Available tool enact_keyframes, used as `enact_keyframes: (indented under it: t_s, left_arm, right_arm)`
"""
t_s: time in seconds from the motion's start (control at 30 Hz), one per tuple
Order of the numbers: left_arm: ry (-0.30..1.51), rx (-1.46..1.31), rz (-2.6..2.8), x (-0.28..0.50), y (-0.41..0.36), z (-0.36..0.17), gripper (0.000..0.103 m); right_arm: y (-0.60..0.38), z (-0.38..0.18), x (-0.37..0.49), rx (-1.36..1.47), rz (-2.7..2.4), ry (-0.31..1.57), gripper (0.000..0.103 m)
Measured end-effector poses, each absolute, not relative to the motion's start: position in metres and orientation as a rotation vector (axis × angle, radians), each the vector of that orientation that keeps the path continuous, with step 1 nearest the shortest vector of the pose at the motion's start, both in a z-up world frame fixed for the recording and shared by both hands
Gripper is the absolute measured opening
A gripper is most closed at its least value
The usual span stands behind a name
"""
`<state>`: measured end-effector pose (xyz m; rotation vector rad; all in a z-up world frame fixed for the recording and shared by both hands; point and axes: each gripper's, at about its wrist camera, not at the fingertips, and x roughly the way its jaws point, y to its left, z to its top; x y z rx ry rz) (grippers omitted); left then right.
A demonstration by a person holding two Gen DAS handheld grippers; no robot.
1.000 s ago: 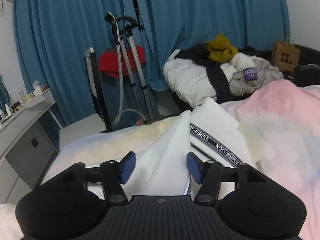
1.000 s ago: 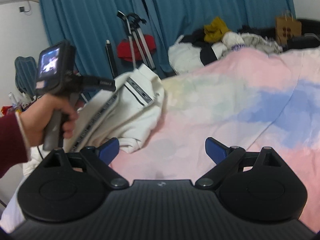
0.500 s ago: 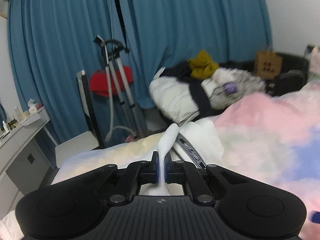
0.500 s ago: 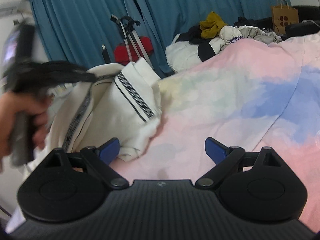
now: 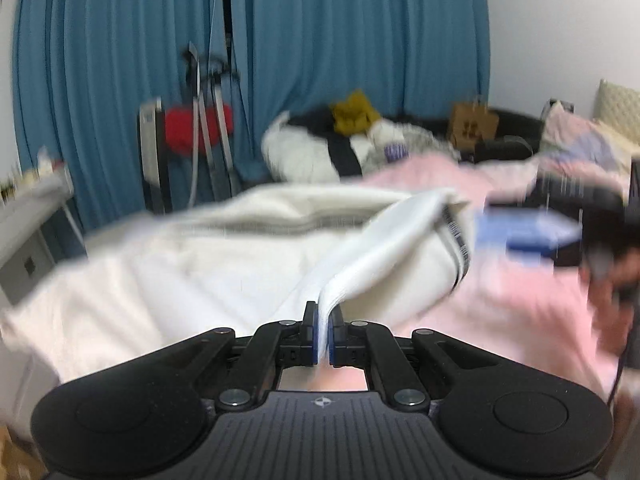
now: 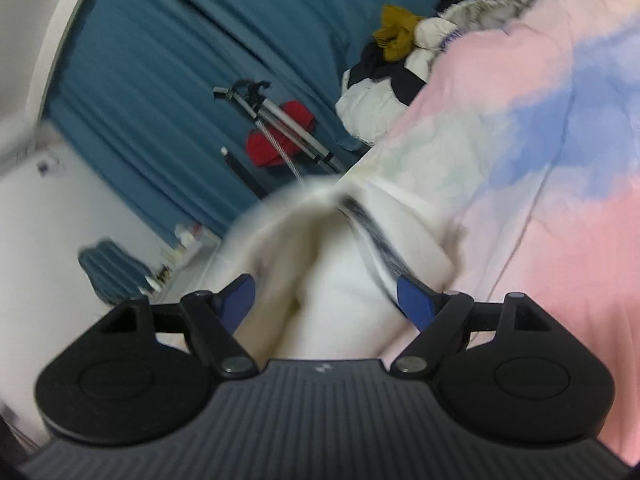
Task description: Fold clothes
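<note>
Lifting the white garment [image 5: 248, 264] off the bed, left gripper [image 5: 323, 340] clamped on a fold of it.

Since a second ago: closing from wide apart onto the cloth; swinging the right gripper [image 6: 326, 300] across from bare duvet, tilted now, fingers spread wide with the garment's black-striped edge [image 6: 376, 248] between them, not pinching. Seeing that gripper blurred at the left view's right edge. Spreading under everything, the pink-and-blue duvet [image 6: 560, 128], roomy and bare to the right. Crowding the far end: a heap of clothes [image 5: 348, 140], blue curtains [image 5: 340, 40], a stand with a red item [image 5: 200, 128], a desk [image 5: 32, 208] at left.
</note>
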<state>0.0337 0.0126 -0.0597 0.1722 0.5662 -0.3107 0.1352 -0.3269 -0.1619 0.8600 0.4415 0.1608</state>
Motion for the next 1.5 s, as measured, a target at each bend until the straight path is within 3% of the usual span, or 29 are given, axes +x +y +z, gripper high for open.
enact_keyframes:
  t_s: [0.1,0.4,0.53,0.6,0.67,0.73,1.13,1.2,1.33,1.5]
  left_arm:
    - [0.636,0.122,-0.289,0.030,0.030,-0.078,0.004]
    - [0.618,-0.007,-0.259,0.032,0.056,-0.072,0.005]
    - [0.619,-0.015,-0.264,0.038,0.056,-0.072,0.005]
    - [0.621,-0.016,-0.273,0.038,0.055,-0.073,0.005]
    - [0.626,-0.017,-0.289,0.040,0.053,-0.075,0.005]
    - [0.624,-0.012,-0.312,0.040,0.050,-0.077,0.005]
    - [0.509,-0.093,-0.499,0.042,0.028,-0.079,0.005]
    - [0.510,-0.099,-0.529,0.039,0.025,-0.080,0.005]
    - [0.587,-0.046,-0.517,0.039,0.018,-0.092,0.005]
    - [0.739,0.065,-0.475,0.044,0.005,-0.121,0.005]
  right_arm:
    - [-0.338,-0.169,0.131,0.924,0.084,0.471,0.082]
    - [-0.354,-0.223,0.171,1.429,0.196,0.553,0.081]
    - [-0.341,-0.226,0.207,1.388,0.208,0.602,0.081]
    - [-0.339,-0.237,0.220,1.394,0.170,0.640,0.067]
    - [-0.342,-0.245,0.229,1.397,0.127,0.650,0.023]
    - [-0.343,-0.243,0.236,1.358,0.098,0.641,0.009]
    - [-0.343,-0.102,0.179,0.834,0.254,-0.064,0.008]
    - [-0.343,-0.088,0.164,0.761,0.229,-0.114,0.008]
    - [-0.351,-0.112,0.153,0.800,0.015,0.110,0.008]
    - [-0.382,-0.200,0.135,1.159,-0.224,0.510,0.008]
